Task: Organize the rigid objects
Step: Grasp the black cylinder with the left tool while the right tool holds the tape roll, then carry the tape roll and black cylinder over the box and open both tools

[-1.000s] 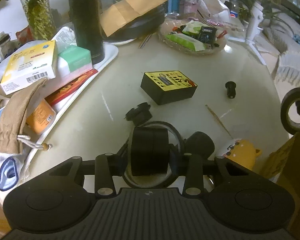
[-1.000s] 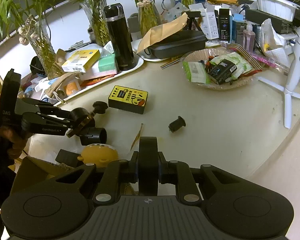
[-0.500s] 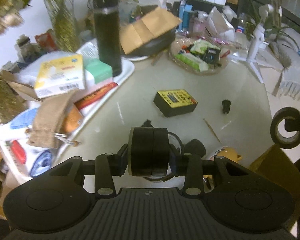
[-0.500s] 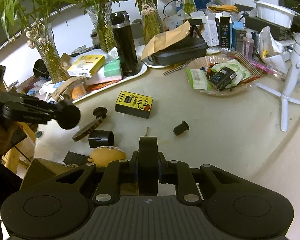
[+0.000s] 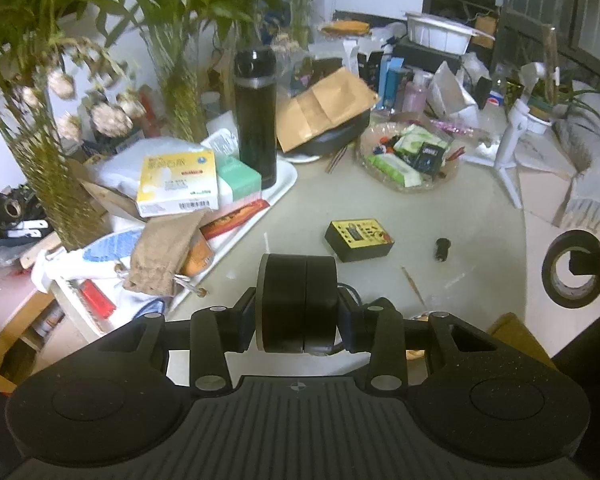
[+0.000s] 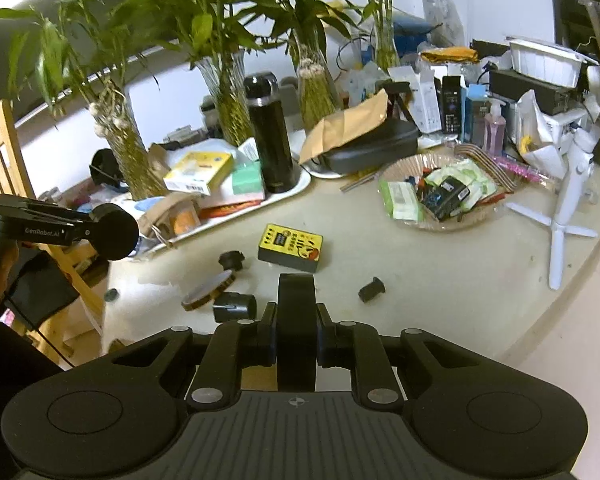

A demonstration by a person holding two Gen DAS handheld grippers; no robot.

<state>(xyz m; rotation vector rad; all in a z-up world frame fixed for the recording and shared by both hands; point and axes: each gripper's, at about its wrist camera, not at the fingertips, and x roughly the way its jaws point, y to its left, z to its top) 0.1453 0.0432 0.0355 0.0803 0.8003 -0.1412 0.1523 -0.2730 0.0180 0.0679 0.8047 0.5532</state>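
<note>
My left gripper is shut on a thick black round puck and holds it above the table's near edge; the right wrist view shows that puck in the air at the far left. My right gripper is shut on a black tape roll, seen edge-on; in the left wrist view the tape roll hangs as a ring at the right. On the table lie a yellow-and-black box, a small black plug, a black knob, a flat amber-rimmed disc and a black cylinder.
A white tray carries boxes and a tall black flask. A glass dish of packets sits at the back right, beside a white tripod. Vases of bamboo line the back. A wooden chair stands at the left.
Both grippers have risen with their loads still held, so the table and its objects look farther away. The left wrist view now takes in the plants and the wall.
</note>
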